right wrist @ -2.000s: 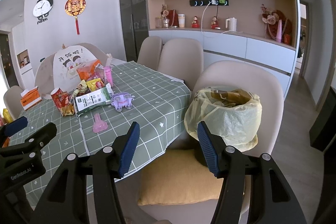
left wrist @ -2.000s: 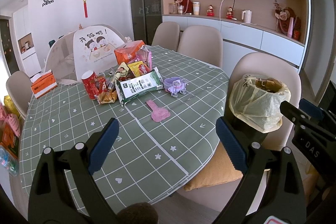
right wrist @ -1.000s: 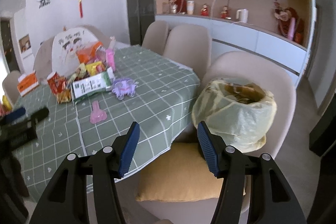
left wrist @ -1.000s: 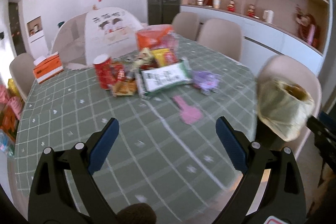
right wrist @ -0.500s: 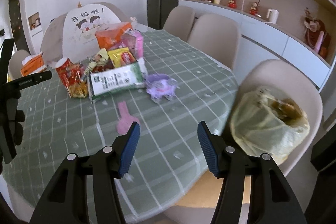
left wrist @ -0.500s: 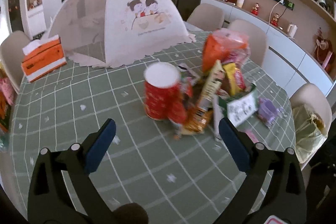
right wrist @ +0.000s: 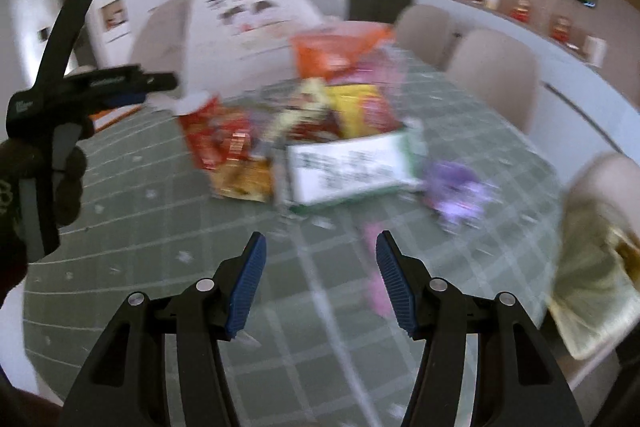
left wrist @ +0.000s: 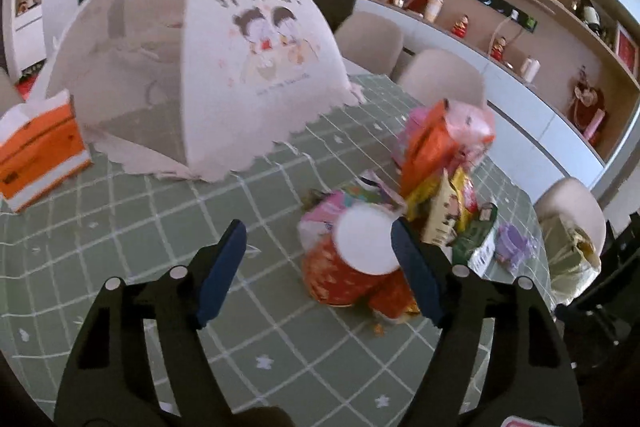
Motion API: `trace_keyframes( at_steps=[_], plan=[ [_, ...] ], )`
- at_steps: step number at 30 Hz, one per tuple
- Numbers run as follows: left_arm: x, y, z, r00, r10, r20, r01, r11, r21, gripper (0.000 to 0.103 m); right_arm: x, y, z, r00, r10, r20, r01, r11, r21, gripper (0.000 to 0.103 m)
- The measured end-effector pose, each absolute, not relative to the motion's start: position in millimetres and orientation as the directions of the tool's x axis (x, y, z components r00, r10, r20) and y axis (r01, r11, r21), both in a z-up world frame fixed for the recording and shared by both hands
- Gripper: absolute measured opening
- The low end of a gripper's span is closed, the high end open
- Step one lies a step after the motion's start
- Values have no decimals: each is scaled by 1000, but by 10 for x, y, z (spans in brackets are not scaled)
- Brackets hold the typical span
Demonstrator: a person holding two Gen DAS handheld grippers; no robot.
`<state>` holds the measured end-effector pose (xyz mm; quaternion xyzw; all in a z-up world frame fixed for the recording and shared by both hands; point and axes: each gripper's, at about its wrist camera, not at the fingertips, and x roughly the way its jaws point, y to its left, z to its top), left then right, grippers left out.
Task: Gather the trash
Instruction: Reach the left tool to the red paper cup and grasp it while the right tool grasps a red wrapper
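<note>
Moved: both hands have swung from the bagged bin toward the litter heap; the left gripper (left wrist: 316, 259) now sits right at the heap, and its jaws have just been closing in from full spread, with the can (left wrist: 352, 267) partly between them.
Can: red, white-topped, at the heap's near edge; it lies just ahead of the left gripper and off to its right-hand finger, whose pad (left wrist: 416, 275) overlaps the can's rim. Whether pad and can touch, I can't tell. The other pad stands clear of it.
Can's axis: roughly upright, leaning a bit toward the camera, so the jaws would have to straddle its round side.
Left grip: jaws apart, nothing pinched yet.
Nearer hand: the left, plainly. In the right wrist view the can (right wrist: 198, 131) is far ahead and to the left.
Right gripper (right wrist: 320, 283): spread, empty, over bare tablecloth (right wrist: 160, 227), short of the wrappers (right wrist: 344, 107).
Next, I'd judge: shift the left gripper rightward to centre the can before closing.
Bin (left wrist: 572, 259): far right of the left gripper, past the heap, lined with a yellowish bag.
Beyond: food cover (left wrist: 192, 67) straight ahead, tissue box (left wrist: 40, 151) to the left.
</note>
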<state>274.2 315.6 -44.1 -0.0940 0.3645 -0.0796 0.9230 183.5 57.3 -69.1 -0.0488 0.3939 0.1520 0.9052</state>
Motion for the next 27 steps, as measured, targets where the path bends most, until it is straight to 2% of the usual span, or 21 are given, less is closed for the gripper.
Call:
trace_keyframes(
  at_steps=[5,10,15,16,20,23,27],
  plan=[
    [2604,3493,-503,709,-165,-685,-6,971,-240,71,2089,1128,-758,628,330,-704,-413,909,58,54],
    [2401,3783,-751,657,-125,-743,-107,961,-256,71,2303,1596,-843,670,294,-682,-444,895,-50,54],
    [2210,3879,-867,640,-131,-757,-121,956,-268,70,2587,1814,-972,681,265,-683,-449,888,-103,53],
    [2185,3879,-883,640,-139,-756,-112,956,-270,70,2640,1821,-977,680,265,-683,-450,887,-105,48],
    [2207,3837,-910,634,-199,-747,-69,948,-312,68,2803,1787,-939,615,322,-720,-495,868,-35,14],
    [2276,3704,-824,644,-273,-715,9,937,-349,68,2793,1620,-767,626,326,-709,-469,883,-8,12],
    [2369,3399,-657,677,-335,-655,135,932,-337,68,2724,1191,-435,658,320,-682,-398,916,46,11]
  ],
)
